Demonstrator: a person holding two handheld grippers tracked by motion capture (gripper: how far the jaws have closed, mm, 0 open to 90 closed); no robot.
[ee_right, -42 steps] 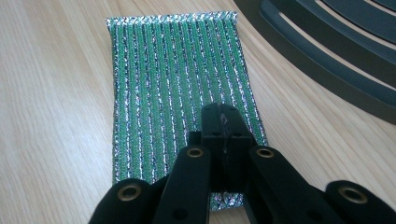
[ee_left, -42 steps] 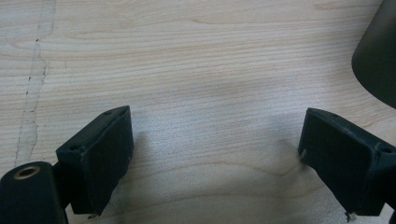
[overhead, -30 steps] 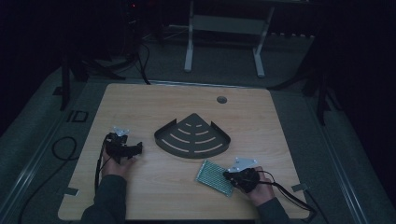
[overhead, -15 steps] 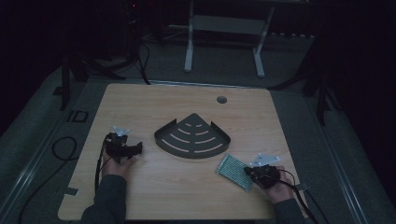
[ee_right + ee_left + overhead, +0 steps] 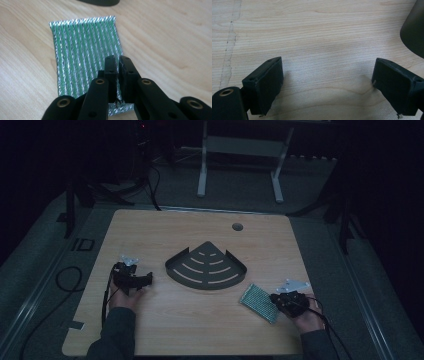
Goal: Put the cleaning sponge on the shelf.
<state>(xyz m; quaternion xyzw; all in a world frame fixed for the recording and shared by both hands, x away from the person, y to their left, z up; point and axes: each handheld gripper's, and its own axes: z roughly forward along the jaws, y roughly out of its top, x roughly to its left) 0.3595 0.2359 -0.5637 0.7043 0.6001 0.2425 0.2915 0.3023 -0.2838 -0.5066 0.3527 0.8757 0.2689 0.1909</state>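
A dim, lab-like recording room. A pale wood-grain bench (image 5: 150, 330) with a round cable hole (image 5: 237, 226) stands on grey carpet (image 5: 40, 270). Beyond its far edge is a white metal stand (image 5: 240, 155) with two legs, and black cables (image 5: 150, 180) trail over the floor into the dark. Another black cable (image 5: 62, 285) loops on the carpet to the left of the bench. The surroundings fade into darkness, with no household furniture visible.
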